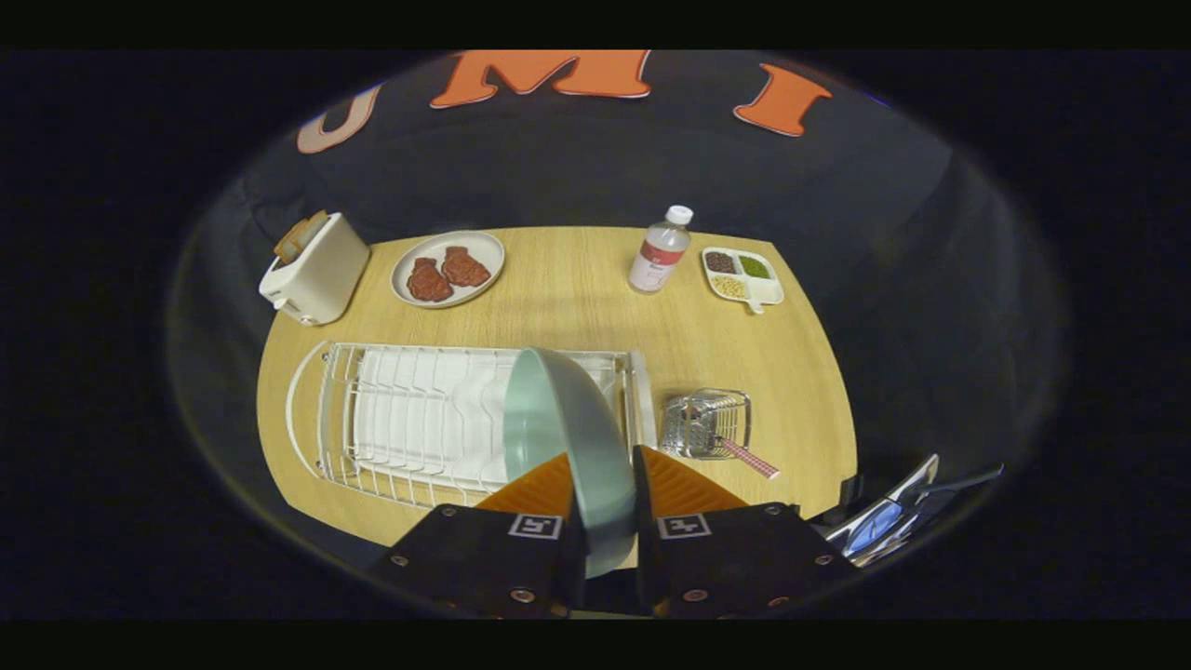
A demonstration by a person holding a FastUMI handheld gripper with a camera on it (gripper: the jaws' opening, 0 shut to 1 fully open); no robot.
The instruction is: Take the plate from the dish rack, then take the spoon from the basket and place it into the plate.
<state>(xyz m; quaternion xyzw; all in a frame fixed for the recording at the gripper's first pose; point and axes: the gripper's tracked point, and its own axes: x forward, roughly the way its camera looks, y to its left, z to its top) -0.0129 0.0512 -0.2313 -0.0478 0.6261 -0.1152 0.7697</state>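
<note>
- Plate (569, 437), pale green, stands on edge between the two orange fingers (540, 489), which pinch its rim from both sides; the gripper (600, 493) is clenched on it, over the near right part of the rack.
- It looks stiff and glazed, probably ceramic or melamine: likely slick, moderately heavy for an edge grip, and liable to chip if it drops. A rim pinch leaves most of its weight ahead of the pads, so I judge it may swivel; a deep bite on the rim suits it best.
- Rack (400, 419), white wire over a white tray, lies just beyond the fingers toward 11 o'clock, no other dishes in it.
- Basket (705, 423), small wire mesh, sits at 1 o'clock just right of the rack; the spoon (749, 459) pokes its checked handle out toward the near right. It is thin and light, and the handle is the part to take.
- Farther off: toaster (314, 268) at 10 o'clock, a dish of meat (448, 268) at 11, bottle (661, 249) and snack tray (742, 276) at 1.
</note>
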